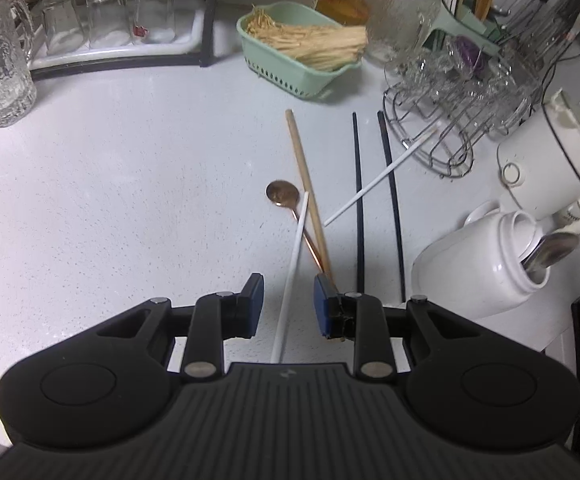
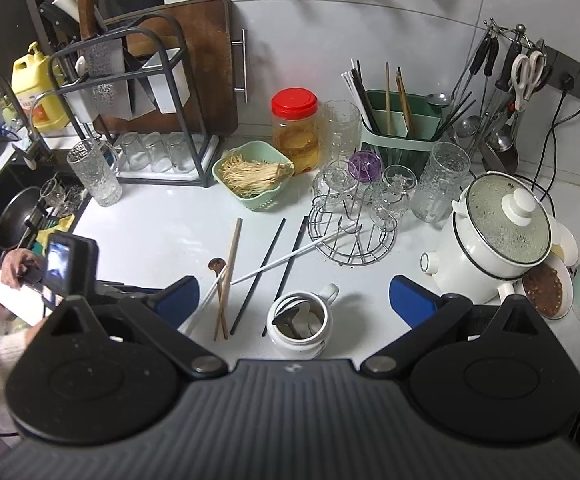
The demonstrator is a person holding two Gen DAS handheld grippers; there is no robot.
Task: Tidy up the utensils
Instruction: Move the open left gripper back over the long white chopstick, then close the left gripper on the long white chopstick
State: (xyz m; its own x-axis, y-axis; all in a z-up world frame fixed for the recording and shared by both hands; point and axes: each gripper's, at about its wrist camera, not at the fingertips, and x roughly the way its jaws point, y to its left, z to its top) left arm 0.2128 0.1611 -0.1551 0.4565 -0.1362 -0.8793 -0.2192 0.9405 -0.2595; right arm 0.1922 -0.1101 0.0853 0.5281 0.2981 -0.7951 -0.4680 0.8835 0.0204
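White countertop (image 1: 130, 184) is carrying a loose scatter of utensils — a white chopstick (image 1: 292, 276), a wooden chopstick (image 1: 308, 188), a copper spoon (image 1: 282, 194) and two black chopsticks (image 1: 358, 200) — apparently dumped here for sorting. Low in the left wrist view, the left gripper (image 1: 289, 304) is hovering with its jaws partly spread, the white chopstick running up between them without touching either pad — lined up, it seems, for a pinch. In the right wrist view, the right gripper (image 2: 294, 298) is hanging wide open and empty, above a white jar (image 2: 302, 324) already holding spoons. A green caddy (image 2: 402, 140), upper right, is holding upright chopsticks, the likely destination.
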